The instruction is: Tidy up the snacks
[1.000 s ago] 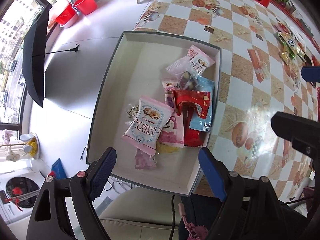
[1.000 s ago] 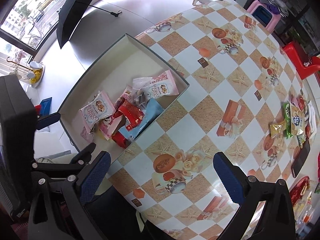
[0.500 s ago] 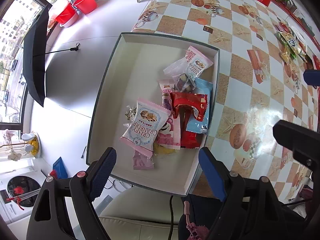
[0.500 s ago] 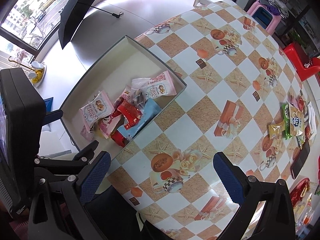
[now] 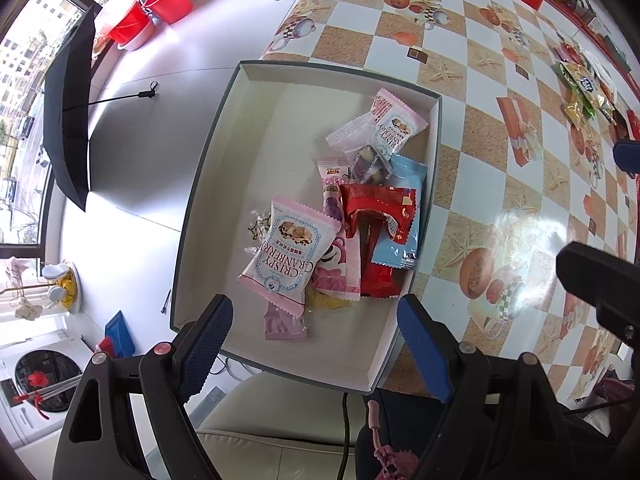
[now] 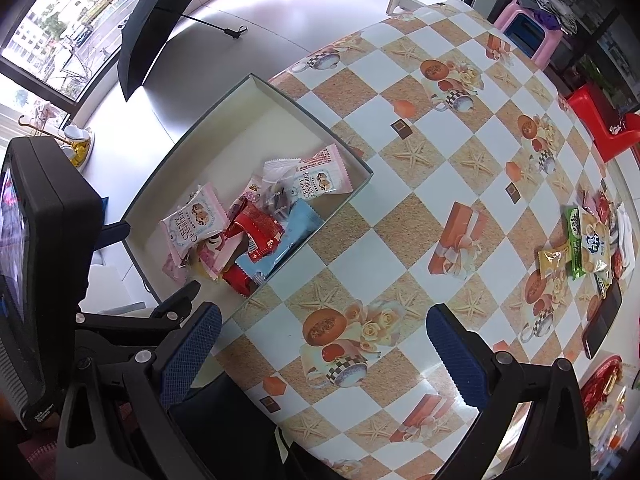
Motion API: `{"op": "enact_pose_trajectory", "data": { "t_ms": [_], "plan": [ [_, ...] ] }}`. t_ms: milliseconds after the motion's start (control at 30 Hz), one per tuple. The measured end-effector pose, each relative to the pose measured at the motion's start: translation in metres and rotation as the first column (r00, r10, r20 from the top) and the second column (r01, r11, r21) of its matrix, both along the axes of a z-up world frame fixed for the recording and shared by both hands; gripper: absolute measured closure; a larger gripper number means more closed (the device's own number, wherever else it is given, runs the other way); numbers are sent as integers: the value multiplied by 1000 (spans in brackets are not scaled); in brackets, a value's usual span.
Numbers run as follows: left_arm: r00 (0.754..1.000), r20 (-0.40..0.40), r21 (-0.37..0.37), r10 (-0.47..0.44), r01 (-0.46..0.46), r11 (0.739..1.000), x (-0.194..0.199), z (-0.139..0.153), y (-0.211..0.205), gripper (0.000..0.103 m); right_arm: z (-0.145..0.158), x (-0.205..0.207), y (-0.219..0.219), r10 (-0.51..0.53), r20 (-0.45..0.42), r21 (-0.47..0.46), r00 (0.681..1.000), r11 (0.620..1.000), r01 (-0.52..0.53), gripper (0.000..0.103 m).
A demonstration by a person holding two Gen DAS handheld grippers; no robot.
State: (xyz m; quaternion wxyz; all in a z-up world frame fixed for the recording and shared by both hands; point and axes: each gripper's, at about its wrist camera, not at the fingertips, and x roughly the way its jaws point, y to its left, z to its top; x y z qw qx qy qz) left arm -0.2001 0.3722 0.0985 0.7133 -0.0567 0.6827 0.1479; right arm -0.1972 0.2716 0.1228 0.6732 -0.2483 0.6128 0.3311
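A shallow white box (image 5: 256, 128) (image 6: 240, 120) sits at the table's near left edge. It holds several snack packets: a pink cranberry packet (image 5: 290, 254) (image 6: 196, 222), a red packet (image 5: 376, 210) (image 6: 256, 228), a light blue packet (image 5: 404, 216) (image 6: 280, 248) and a second pink packet (image 5: 394, 126) (image 6: 324, 176). More snack packets (image 6: 588, 244) (image 5: 582, 88) lie on the table at the far right. My left gripper (image 5: 316, 344) is open and empty above the box's near edge. My right gripper (image 6: 324, 352) is open and empty above the table.
The table (image 6: 420, 208) has a checkered cloth with printed pictures. A dark phone (image 6: 602, 320) lies by the far-right snacks. A black umbrella (image 5: 66, 128) and red buckets (image 5: 168, 0) stand on the floor to the left. A red stool (image 6: 600, 128) is beyond the table.
Both views have drifted slightly, so the box and packets sit a little lower and further left in frame. Both grippers stay open and empty.
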Motion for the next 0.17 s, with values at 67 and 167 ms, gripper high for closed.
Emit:
{"op": "enact_pose_trajectory", "data": {
  "t_ms": [67, 167],
  "plan": [
    [1000, 4, -2, 1, -1, 1000, 1, 0, 0, 16, 0, 2, -1, -6, 3, 3, 1000, 1000, 6, 0],
    [999, 43, -19, 7, -6, 1000, 2, 7, 2, 16, 2, 5, -3, -19, 7, 9, 1000, 1000, 19, 0]
  ]
}}
